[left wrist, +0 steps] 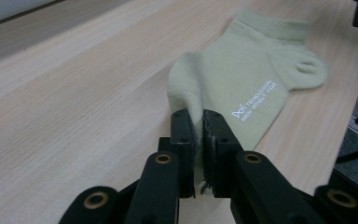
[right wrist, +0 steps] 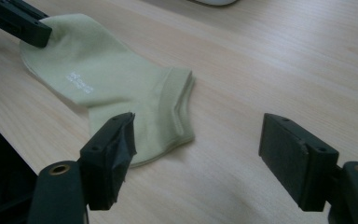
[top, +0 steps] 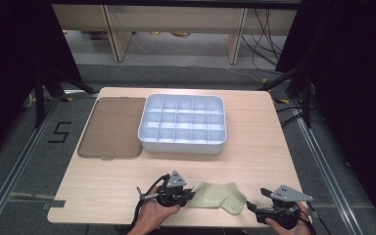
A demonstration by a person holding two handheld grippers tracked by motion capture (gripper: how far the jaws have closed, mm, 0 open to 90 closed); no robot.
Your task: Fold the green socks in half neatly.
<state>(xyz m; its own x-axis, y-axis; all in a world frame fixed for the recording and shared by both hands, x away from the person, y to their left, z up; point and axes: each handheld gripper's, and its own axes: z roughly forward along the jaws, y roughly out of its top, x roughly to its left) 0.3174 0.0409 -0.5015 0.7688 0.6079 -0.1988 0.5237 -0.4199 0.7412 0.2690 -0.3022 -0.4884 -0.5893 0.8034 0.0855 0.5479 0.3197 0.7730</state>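
I note sock [left wrist: 242, 79] ribbed matt knit cloth, table [top: 254, 156] smooth pale wood-grain, tray [top: 182, 120] glossy plastic, jaws matt black plastic.

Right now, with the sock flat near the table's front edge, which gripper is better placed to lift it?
Left. The left gripper is already shut on the toe end of the sock, fabric pinched between its pads. The right gripper is open beside the cuff, touching nothing, so it would first have to close in.
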